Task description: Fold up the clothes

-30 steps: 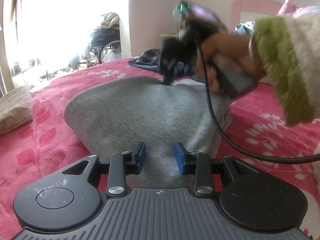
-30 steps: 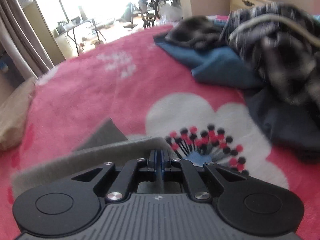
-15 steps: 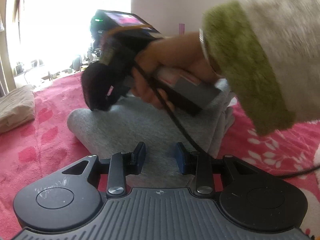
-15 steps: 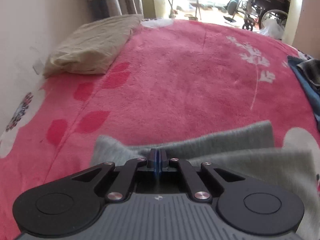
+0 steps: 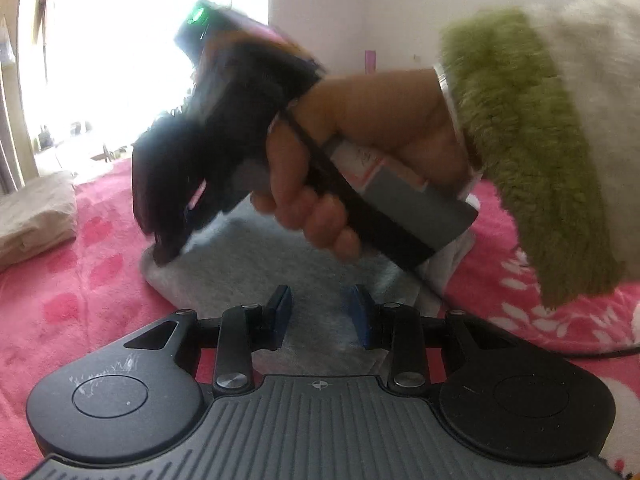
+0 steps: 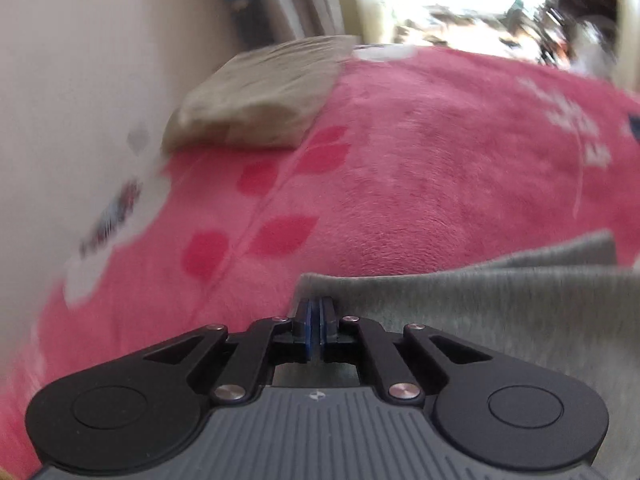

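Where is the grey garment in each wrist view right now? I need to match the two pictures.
Left wrist: the grey garment lies centre, on the pink blanket, just past the open left gripper and under the right hand.
Right wrist: it fills the lower right, its edge pinched in the shut right gripper.
Shared landmark: the beige pillow, at the left edge and upper centre-left.

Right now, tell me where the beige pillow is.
The beige pillow lies at the far upper left of the right wrist view, on the pink blanket against the wall, well beyond the grey garment.
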The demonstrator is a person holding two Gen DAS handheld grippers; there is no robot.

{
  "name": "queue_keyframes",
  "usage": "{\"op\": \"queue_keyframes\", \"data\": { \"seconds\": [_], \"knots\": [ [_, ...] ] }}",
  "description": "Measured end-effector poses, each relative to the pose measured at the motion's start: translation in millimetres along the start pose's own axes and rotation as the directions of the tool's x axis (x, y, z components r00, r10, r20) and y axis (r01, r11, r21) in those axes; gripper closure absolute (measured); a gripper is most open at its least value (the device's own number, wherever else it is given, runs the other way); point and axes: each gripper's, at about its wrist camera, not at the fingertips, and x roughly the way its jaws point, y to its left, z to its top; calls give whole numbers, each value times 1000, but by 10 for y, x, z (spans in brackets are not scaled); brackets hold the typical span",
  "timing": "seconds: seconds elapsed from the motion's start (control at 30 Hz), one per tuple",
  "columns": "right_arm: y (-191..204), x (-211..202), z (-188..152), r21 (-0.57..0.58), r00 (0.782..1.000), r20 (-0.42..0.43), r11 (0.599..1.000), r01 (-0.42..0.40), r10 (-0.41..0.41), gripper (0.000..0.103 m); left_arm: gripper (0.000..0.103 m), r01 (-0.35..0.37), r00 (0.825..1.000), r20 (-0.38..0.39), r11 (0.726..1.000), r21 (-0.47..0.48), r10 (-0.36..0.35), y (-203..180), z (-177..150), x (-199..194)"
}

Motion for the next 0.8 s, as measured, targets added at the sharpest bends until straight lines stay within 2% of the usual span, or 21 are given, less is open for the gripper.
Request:
{"op": "queue_keyframes", "data": {
  "seconds": [0.07,0.13,0.23,0.3,0.37,0.43,0.47,0.53,0.57,0.63,0.7,0.77,0.8],
  "knots": [
    [14,-272,-53,0,997,67,999,34,-34,101,71,2,1000,-1,1000,3,-2,-12,5,2],
    [32,-554,-111,-3,988,136,997,71,-70,96,71,-5,1000,2,1000,21,5,-42,4,0],
    [-129,-1201,-354,95,958,256,989,112,-133,96,71,-5,1000,1,1000,23,5,-45,5,-3],
    [-288,-1592,-628,202,927,309,967,153,-211,95,70,-3,1000,-4,1000,18,3,-33,15,1],
    [-448,-1814,-945,311,904,311,930,196,-295,95,70,-6,1000,-7,1000,25,7,-40,25,2],
    [-622,-1823,-1272,409,902,264,887,216,-342,95,70,-13,1000,-10,999,41,13,-63,37,-1],
    [-709,-1822,-1435,455,901,238,861,226,-362,100,69,-10,1000,-14,999,50,10,-74,41,1],
    [-805,-1714,-1636,504,893,184,819,273,-411,100,69,-13,1000,-18,997,80,14,-105,55,-12],
    [-801,-1736,-1655,523,890,190,809,266,-415,100,69,-19,1000,-17,995,100,21,-125,65,-26],
    [-711,-1876,-1593,502,876,239,826,257,-418,98,69,-26,999,-16,992,123,28,-125,113,-66],
    [-596,-1973,-1551,460,864,293,853,248,-410,94,66,-10,1000,-10,995,99,11,-72,177,-106],
    [-533,-1996,-1584,445,873,326,873,197,-363,94,61,15,1000,-7,996,90,-15,-69,222,-125],
    [-511,-1959,-1621,441,881,325,879,181,-344,88,60,26,1000,-18,994,103,-24,-98,218,-108]
  ]
}}
